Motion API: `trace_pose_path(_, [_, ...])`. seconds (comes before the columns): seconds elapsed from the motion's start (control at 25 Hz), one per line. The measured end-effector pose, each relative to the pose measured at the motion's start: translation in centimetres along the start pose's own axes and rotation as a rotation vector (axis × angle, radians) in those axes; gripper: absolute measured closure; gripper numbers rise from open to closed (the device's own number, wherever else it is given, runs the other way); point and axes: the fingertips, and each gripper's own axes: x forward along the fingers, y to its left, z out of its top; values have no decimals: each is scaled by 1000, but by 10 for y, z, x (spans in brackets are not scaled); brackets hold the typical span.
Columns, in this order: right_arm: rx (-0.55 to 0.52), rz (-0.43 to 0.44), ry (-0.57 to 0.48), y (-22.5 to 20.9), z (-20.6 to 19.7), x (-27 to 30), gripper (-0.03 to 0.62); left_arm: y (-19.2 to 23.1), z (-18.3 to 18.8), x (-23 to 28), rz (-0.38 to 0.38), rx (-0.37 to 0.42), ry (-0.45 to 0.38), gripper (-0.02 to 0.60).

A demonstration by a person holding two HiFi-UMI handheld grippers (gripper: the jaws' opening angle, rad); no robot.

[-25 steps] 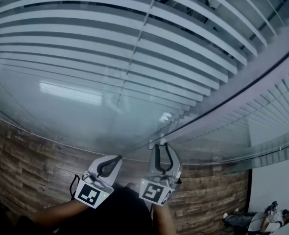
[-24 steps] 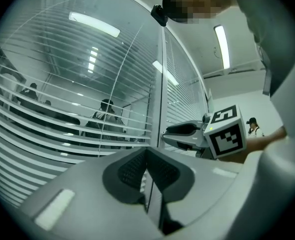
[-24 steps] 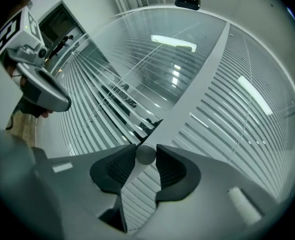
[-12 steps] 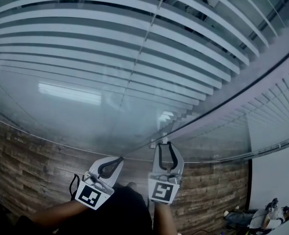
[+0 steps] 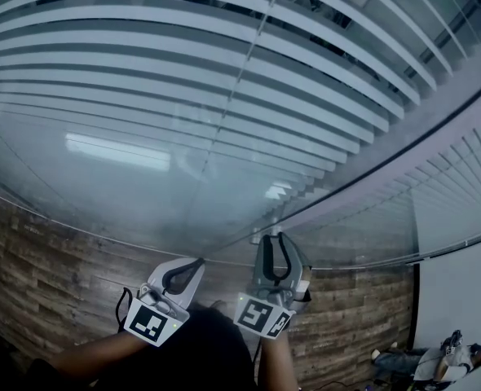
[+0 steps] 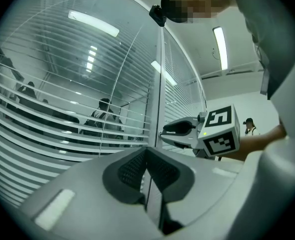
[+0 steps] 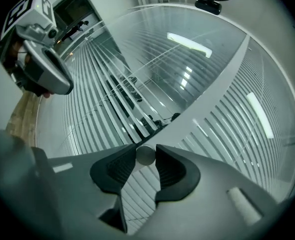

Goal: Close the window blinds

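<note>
Pale wand tip [image 7: 145, 155] — round, pinched between right gripper [image 7: 146, 150] fingers [image 7: 171, 170]

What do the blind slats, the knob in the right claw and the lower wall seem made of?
Blind slats: probably painted metal or plastic, thin, pale, evenly smooth. Knob: smooth matte grey, metal or plastic, unclear which. Lower wall: wood or wood-look planks, brown grain in staggered boards.
</note>
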Motion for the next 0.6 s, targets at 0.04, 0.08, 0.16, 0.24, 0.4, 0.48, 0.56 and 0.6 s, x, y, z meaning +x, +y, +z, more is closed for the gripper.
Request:
trace_pose_path(0.04, [-20,0,-2,1,-1,0,468,0,-2,0,0,0,3,581])
trace_pose_path(0.08, [-41,0,-5,2,-2,0,468,0,-3,0,-1,1,7,581])
trace_pose_path(0.16, [-85,-1,-10,3,-2,0,468,0,-3,0,-1,0,3,581])
trace_pose_path(0.24, [-131,0,-12,6,1,-1,468,1,0,-4,1,-2,-9,581])
trace_pose_path(0.4, [-13,63,-80,8,5,-4,465,3,6,-9,4,-1,-39,581])
trace_pose_path(0.48, [224,111,-157,0,5,-5,457,1,4,-4,-2,-2,-33,581])
trace_pose_path(0.56, [458,143,-171,-7,3,-4,427,2,4,-1,-1,-3,-23,581])
trace_pose_path(0.6, [533,146,-156,-9,1,-4,427,3,5,-1,4,-4,-22,581])
